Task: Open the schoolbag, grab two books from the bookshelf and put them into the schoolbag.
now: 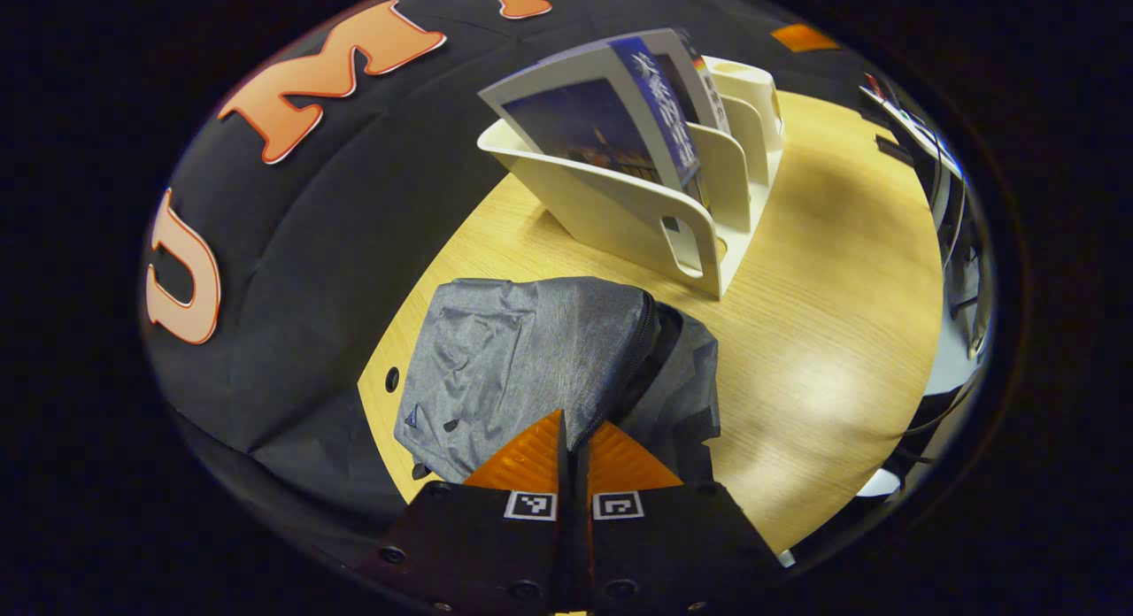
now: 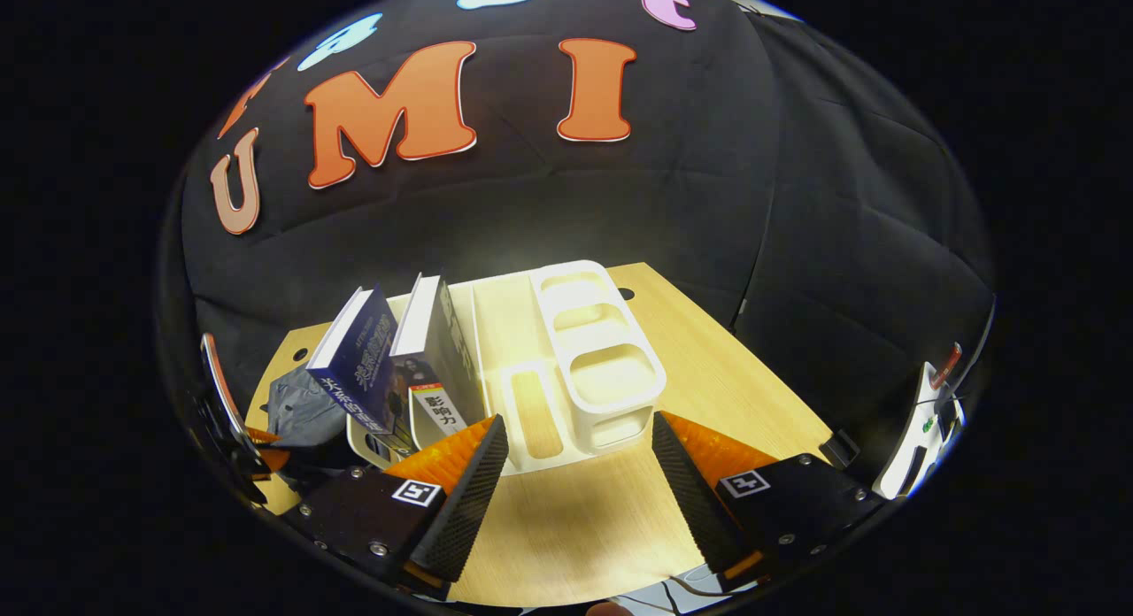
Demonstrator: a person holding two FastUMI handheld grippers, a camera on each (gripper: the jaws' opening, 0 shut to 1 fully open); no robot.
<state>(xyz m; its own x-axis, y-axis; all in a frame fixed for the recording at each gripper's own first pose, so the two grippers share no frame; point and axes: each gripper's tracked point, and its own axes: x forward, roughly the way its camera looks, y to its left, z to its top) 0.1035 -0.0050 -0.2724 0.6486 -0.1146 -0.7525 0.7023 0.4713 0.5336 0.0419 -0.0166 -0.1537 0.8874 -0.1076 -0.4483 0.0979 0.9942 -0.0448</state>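
While its two orange fingers are pressed together with nothing visibly between them, the left hand-held gripper (image 1: 574,439) sits just over the grey schoolbag (image 1: 531,359), which lies on the desk (image 1: 823,333) directly ahead, its zipper running away from the fingertips. Beyond the bag stands the white bookshelf (image 1: 637,200) with a blue-covered book (image 1: 611,111) leaning in it. The right hand-held gripper (image 2: 575,457) is spread wide over bare desk, holding nothing. Straight ahead is the bookshelf's empty side; two books (image 2: 398,359) stand ahead to its left, the schoolbag further left.
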